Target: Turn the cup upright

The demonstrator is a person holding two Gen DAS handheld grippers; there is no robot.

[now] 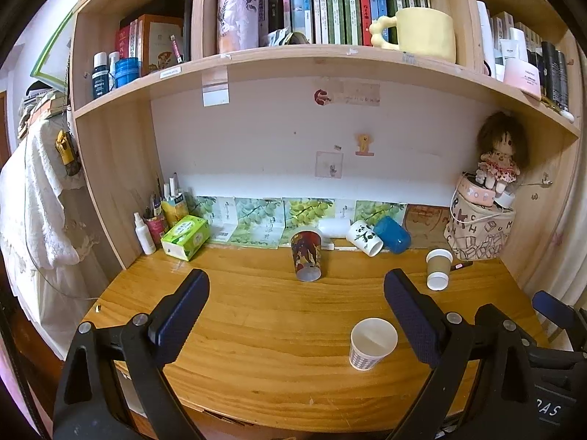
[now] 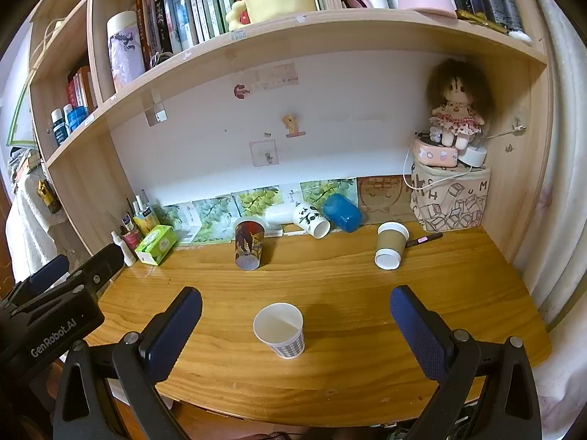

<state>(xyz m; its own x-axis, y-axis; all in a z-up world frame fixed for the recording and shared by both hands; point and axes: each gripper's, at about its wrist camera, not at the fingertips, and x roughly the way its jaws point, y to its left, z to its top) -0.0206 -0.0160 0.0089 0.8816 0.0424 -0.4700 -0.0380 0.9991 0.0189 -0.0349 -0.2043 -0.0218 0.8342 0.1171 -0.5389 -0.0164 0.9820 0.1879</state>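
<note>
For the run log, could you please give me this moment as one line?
left gripper: open, empty | right gripper: open, empty | checked cup: upright, near edge | brown cup: on its side | red cup: on its side

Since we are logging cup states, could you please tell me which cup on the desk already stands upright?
The checked paper cup nearest the front edge stands upright, mouth up. The red patterned cup, panda cup, blue cup and brown paper cup all lie tipped over.

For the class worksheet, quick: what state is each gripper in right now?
Left gripper: jaws open, holding nothing.
Right gripper: jaws open, holding nothing; the checked paper cup stands upright between them, untouched.
</note>
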